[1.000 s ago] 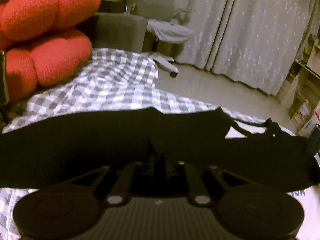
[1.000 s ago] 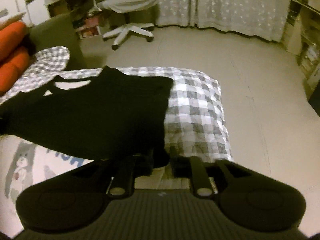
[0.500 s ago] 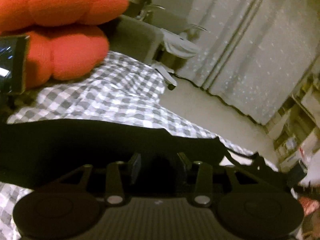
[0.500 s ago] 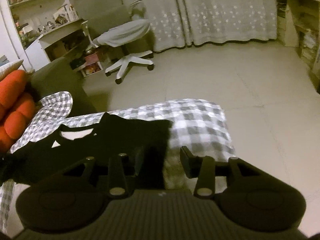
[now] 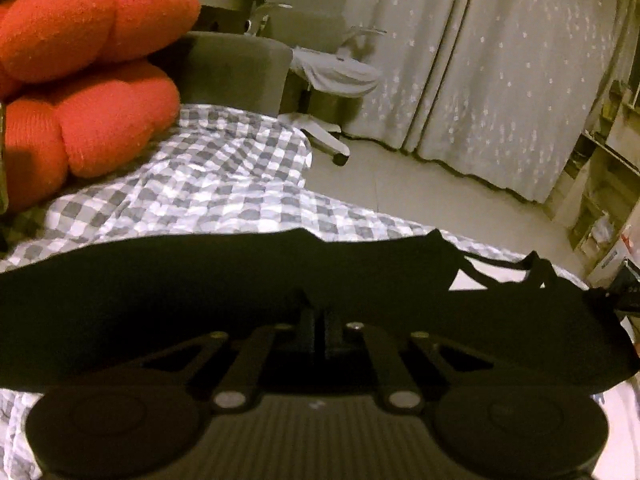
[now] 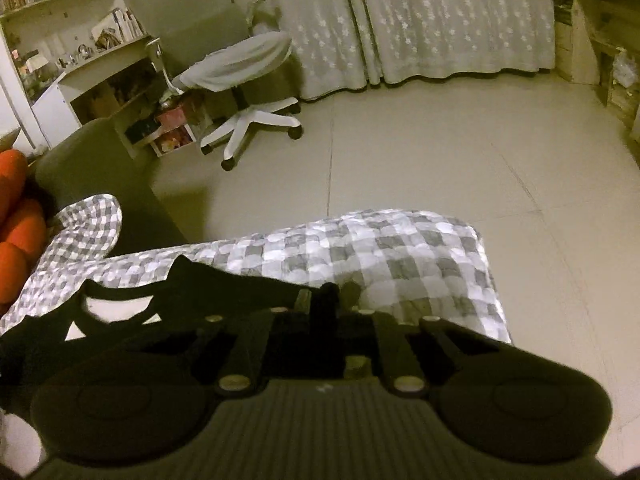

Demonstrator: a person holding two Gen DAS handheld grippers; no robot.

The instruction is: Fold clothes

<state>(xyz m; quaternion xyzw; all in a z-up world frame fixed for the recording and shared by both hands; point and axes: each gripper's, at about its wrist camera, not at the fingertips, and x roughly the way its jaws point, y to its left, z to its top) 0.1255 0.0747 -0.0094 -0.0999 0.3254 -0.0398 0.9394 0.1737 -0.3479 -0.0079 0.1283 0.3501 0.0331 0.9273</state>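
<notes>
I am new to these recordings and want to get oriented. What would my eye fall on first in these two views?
Most striking is the bright orange cushion at the upper left of the left view, above the grey checked blanket. Next comes the black garment, stretched across the blanket, with the left tool and the right tool each shut on an edge. Behind, a white office chair stands before star-patterned curtains.

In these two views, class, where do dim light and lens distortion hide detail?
Left wrist view: black garment is a featureless silhouette, curtains bow with fisheye curvature. Right wrist view: dim yellowish cast, floor seams curve, left gripper and right gripper blend into dark cloth.
</notes>
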